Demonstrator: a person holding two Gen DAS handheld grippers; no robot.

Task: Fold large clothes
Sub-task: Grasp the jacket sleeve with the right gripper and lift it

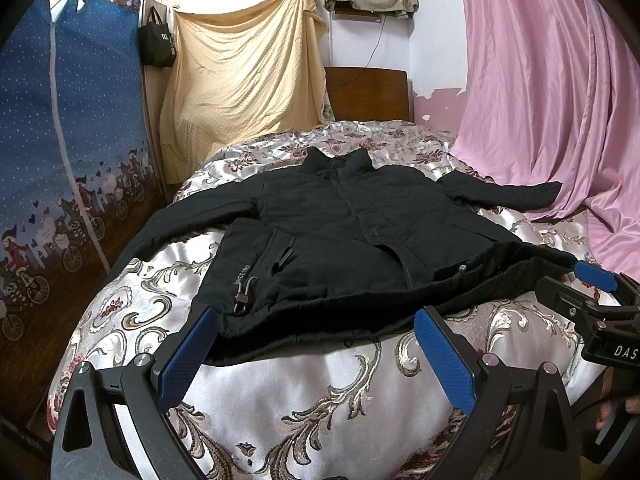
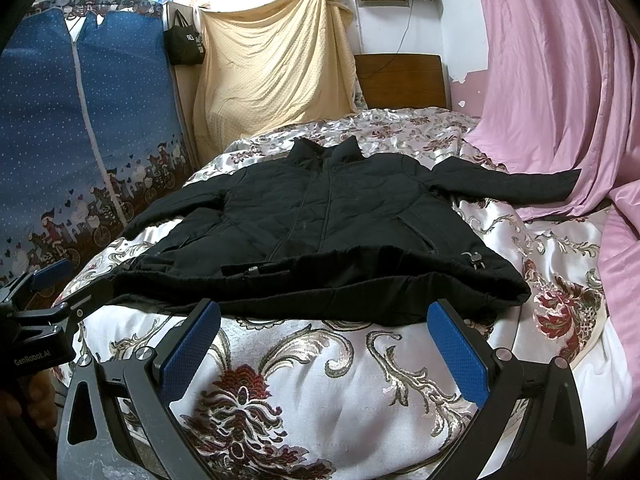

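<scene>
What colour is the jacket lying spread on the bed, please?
Black all over; the jacket shows best in the right wrist view.

— What stands around the bed [image 1: 320, 392]?

— At its head a brown wooden headboard [image 1: 366, 92] against a white wall [image 1: 352, 44]. A pink curtain [image 1: 532, 80] hangs along the right edge, a yellow cloth [image 1: 240, 80] drapes by the far left corner.

— And the left side?

— A blue fabric wardrobe [image 1: 72, 120], with a black bag [image 1: 156, 46] hanging beside it.

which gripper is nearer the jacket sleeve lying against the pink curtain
Right. The right gripper sits at the jacket hem on that sleeve's side; the left gripper is at the hem's opposite end.
</scene>
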